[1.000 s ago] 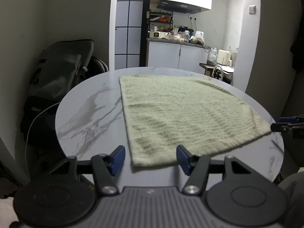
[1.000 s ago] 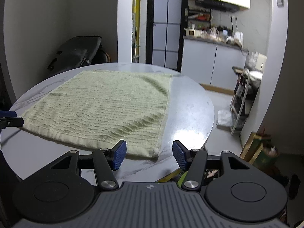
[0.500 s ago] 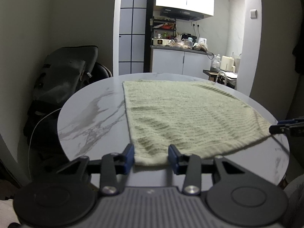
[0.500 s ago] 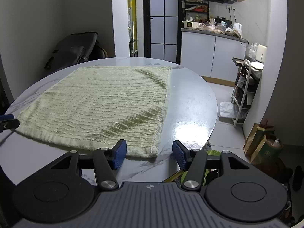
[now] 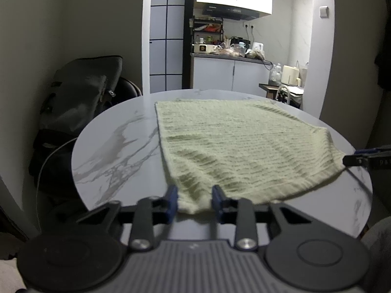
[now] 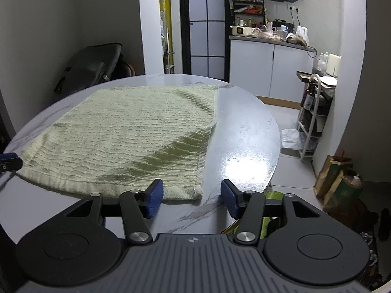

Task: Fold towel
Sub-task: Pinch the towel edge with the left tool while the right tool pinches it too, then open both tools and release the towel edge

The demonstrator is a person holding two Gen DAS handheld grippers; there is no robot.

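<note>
A pale green ribbed towel (image 5: 234, 146) lies spread flat on the round white marble table (image 5: 117, 151). My left gripper (image 5: 194, 201) is at the towel's near left corner. Its jaws are closing, and the blue pads (image 5: 172, 199) squeeze the bunched corner between them. My right gripper (image 6: 192, 199) is at the near right corner of the towel (image 6: 136, 134). Its jaws are closing too; the corner lies between them, and the right pad (image 6: 231, 201) stands clear of the cloth. Each gripper's tip shows at the edge of the other's view: the right gripper (image 5: 354, 160), the left gripper (image 6: 9, 162).
A dark bag (image 5: 80, 92) rests on a chair behind the table's left side, with a cable (image 5: 48, 156) hanging beside it. Right of the table (image 6: 244, 141) are a white rack (image 6: 315, 112) and paper bags (image 6: 339, 178) on the floor. A kitchen counter (image 5: 229, 73) stands at the back.
The left jaws have narrowed from wide apart onto the towel's near left corner, which now bunches between the pads. The right jaws have come in a little around the near right corner.
</note>
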